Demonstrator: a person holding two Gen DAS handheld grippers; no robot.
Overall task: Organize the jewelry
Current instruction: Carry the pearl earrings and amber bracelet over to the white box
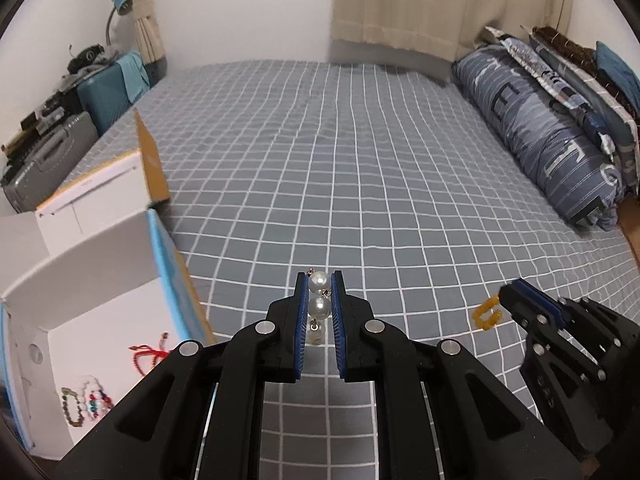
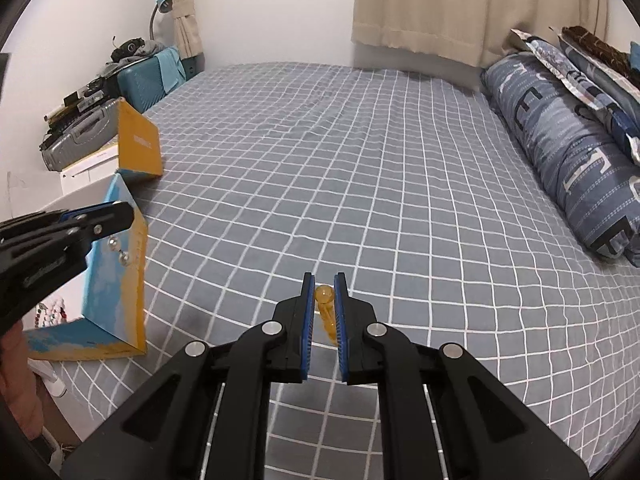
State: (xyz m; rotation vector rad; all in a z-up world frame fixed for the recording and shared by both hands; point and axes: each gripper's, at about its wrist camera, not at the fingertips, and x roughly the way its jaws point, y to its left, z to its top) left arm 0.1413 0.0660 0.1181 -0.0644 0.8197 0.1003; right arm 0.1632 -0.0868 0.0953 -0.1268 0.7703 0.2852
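Observation:
My left gripper [image 1: 319,282] is shut on a pearl bead string [image 1: 319,306] and holds it above the grey checked bed [image 1: 340,168], just right of the open white box [image 1: 104,280]. The pearls also show in the right wrist view [image 2: 119,250], hanging from the left gripper [image 2: 120,216]. My right gripper [image 2: 324,284] is shut on an amber bead bracelet [image 2: 325,306]. In the left wrist view that bracelet [image 1: 486,314] hangs from the right gripper [image 1: 506,294]. Inside the box lie a red cord bracelet [image 1: 150,354] and beaded bracelets [image 1: 84,404].
A second open box with an orange flap [image 1: 150,160] stands behind the first. Suitcases [image 1: 60,148] and a blue lamp [image 1: 120,4] are off the bed's left side. Rolled blue bedding and pillows [image 1: 548,128] line the right side. Curtains [image 1: 440,0] hang at the back.

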